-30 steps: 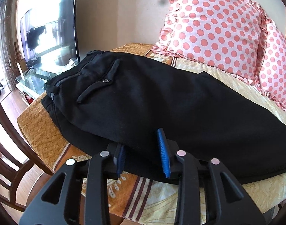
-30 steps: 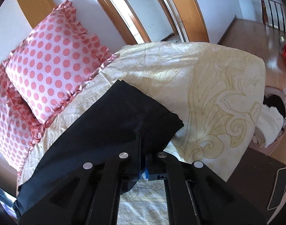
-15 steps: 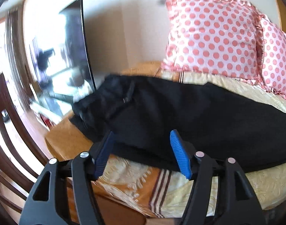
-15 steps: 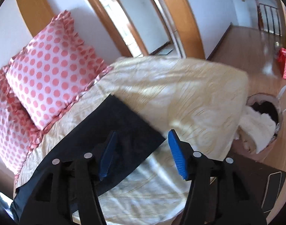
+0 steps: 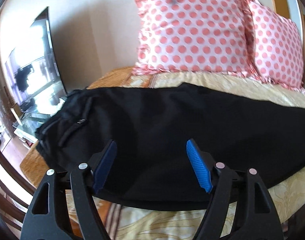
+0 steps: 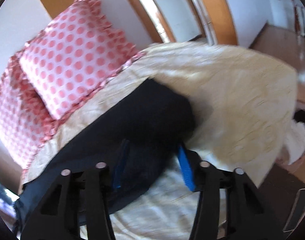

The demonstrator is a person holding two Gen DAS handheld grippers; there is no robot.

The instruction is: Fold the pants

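Observation:
Black pants (image 5: 172, 128) lie folded lengthwise across the bed, waistband and back pocket at the left, legs running right. My left gripper (image 5: 152, 166) is open, its blue pads spread over the near edge of the pants by the seat, holding nothing. In the right wrist view the leg end of the pants (image 6: 148, 124) lies on the cream bedspread. My right gripper (image 6: 152, 168) is open, its pads either side of the hem end; whether they touch the cloth is hidden by blur.
Two pink polka-dot pillows (image 5: 192, 32) lean on the wall behind the pants, also in the right wrist view (image 6: 72, 68). A TV (image 5: 32, 64) on a glass stand is at the left. A basket with white cloth (image 6: 300, 128) sits on the floor at the right.
Both grippers have opened; the right let go of the hem it held a second ago. Both then moved forward over the pants, which lie flat.

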